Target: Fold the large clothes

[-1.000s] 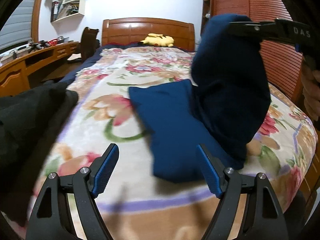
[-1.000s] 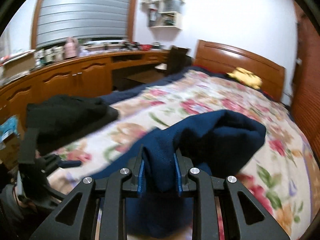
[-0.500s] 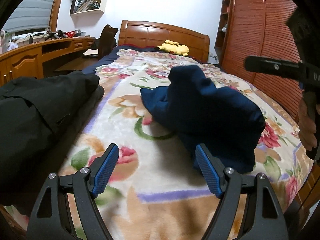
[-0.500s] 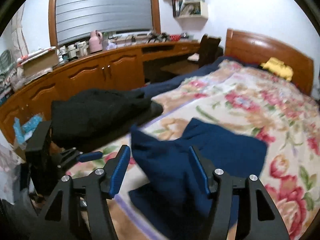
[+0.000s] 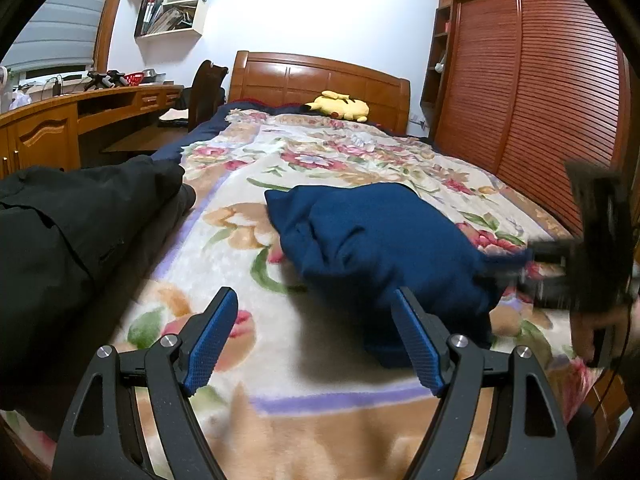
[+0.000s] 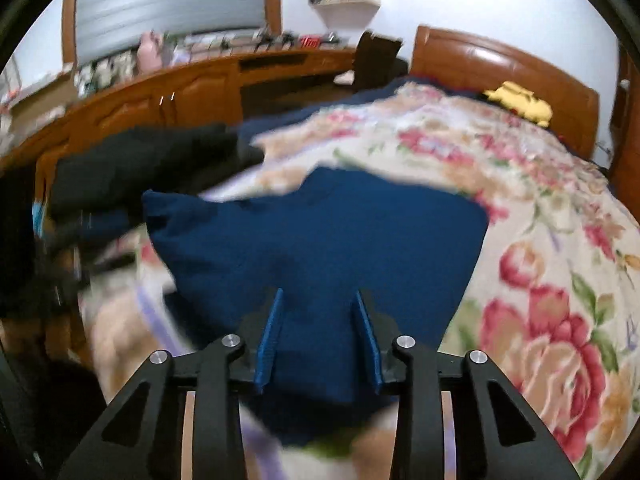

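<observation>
on the floral bed (image 5: 320, 160), navy garment (image 6: 320, 240) seemingly pinched by right gripper (image 6: 320, 332), left gripper (image 5: 316, 336) spread wide, empty

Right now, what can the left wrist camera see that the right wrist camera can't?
Only the left wrist view shows the slatted wardrobe doors and the left gripper, jaws wide open, holding nothing. Only the right wrist view shows the window blind and the right gripper, jaws closed on the blue garment. Both show the blue garment, the black clothes, the floral blanket, the yellow plush toy and the headboard.
</observation>
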Available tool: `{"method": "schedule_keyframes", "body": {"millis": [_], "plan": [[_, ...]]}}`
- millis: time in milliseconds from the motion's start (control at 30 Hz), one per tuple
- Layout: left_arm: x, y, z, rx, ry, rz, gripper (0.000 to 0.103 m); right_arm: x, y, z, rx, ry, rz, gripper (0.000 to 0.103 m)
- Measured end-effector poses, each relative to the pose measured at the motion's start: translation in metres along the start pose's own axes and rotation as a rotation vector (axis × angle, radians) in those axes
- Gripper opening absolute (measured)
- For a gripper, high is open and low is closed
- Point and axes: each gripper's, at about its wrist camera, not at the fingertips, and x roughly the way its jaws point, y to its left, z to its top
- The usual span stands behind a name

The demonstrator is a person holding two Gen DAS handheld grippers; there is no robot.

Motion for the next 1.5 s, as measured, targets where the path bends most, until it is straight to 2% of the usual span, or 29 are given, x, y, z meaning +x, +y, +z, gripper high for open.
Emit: {"method": "schedule_keyframes", "body": {"millis": [233, 267, 300, 467, 533, 567, 633, 667, 700, 767, 833, 1000, 1200, 1233, 1267, 1300, 1367, 1433, 1500], "plan": [[0.003, -0.006, 0.002, -0.006, 0.001, -0.013, 0.08, -0.002, 0.0, -0.033, 0.007, 0.094, -0.048, 0.034], [0.004, -0.007, 0.002, -0.003, 0.004, -0.014, 0.08, 0.003, -0.01, -0.032, 0.02, 0.118, -0.053, 0.027], [0.005, -0.008, 0.002, -0.002, 0.006, -0.015, 0.08, 0.005, -0.012, -0.036, 0.033, 0.122, -0.049, 0.025], [0.008, -0.017, 0.001, 0.021, 0.01, -0.011, 0.08, -0.01, -0.016, -0.037, 0.07, 0.049, -0.034, 0.025], [0.009, -0.018, 0.0, 0.028, 0.016, -0.006, 0.08, -0.017, -0.018, -0.042, 0.07, 0.023, -0.056, 0.025], [0.009, -0.018, 0.0, 0.029, 0.018, -0.005, 0.08, -0.02, -0.015, -0.039, 0.067, 0.005, -0.064, 0.027], [0.01, -0.018, 0.0, 0.029, 0.017, -0.004, 0.08, -0.025, -0.013, -0.038, 0.067, -0.028, -0.067, 0.048], [0.01, -0.018, 0.0, 0.028, 0.017, -0.004, 0.08, -0.027, -0.01, -0.035, 0.066, -0.046, -0.081, 0.064], [0.01, -0.018, 0.0, 0.026, 0.017, -0.004, 0.08, -0.03, -0.008, -0.036, 0.066, -0.058, -0.091, 0.075], [0.01, -0.018, 0.0, 0.025, 0.018, -0.003, 0.08, -0.029, -0.005, -0.041, 0.071, -0.058, -0.077, 0.079], [0.01, -0.018, 0.0, 0.026, 0.019, -0.002, 0.08, -0.023, 0.002, -0.039, 0.063, -0.049, -0.074, 0.079], [0.01, -0.019, 0.0, 0.029, 0.02, 0.001, 0.08, -0.001, 0.005, -0.034, 0.074, -0.018, -0.139, 0.083], [0.011, -0.016, -0.001, 0.028, 0.023, 0.003, 0.08, 0.005, 0.006, -0.024, 0.077, 0.002, -0.184, 0.085], [0.011, -0.016, -0.001, 0.028, 0.023, 0.003, 0.08, 0.003, 0.007, -0.025, 0.07, -0.005, -0.203, 0.085], [0.011, -0.016, -0.001, 0.028, 0.023, 0.002, 0.08, 0.001, 0.007, -0.026, 0.062, -0.011, -0.221, 0.076], [0.011, -0.017, -0.001, 0.029, 0.024, 0.001, 0.08, -0.003, 0.006, -0.027, 0.059, -0.018, -0.241, 0.055], [0.012, -0.018, -0.002, 0.036, 0.026, 0.0, 0.08, -0.011, -0.002, -0.031, 0.082, -0.014, -0.284, 0.033], [0.013, -0.019, -0.002, 0.041, 0.028, 0.001, 0.08, -0.012, -0.014, -0.038, 0.117, 0.006, -0.258, 0.03], [0.013, -0.019, -0.002, 0.039, 0.03, -0.001, 0.08, -0.013, -0.019, -0.043, 0.127, 0.018, -0.27, 0.03]]}}
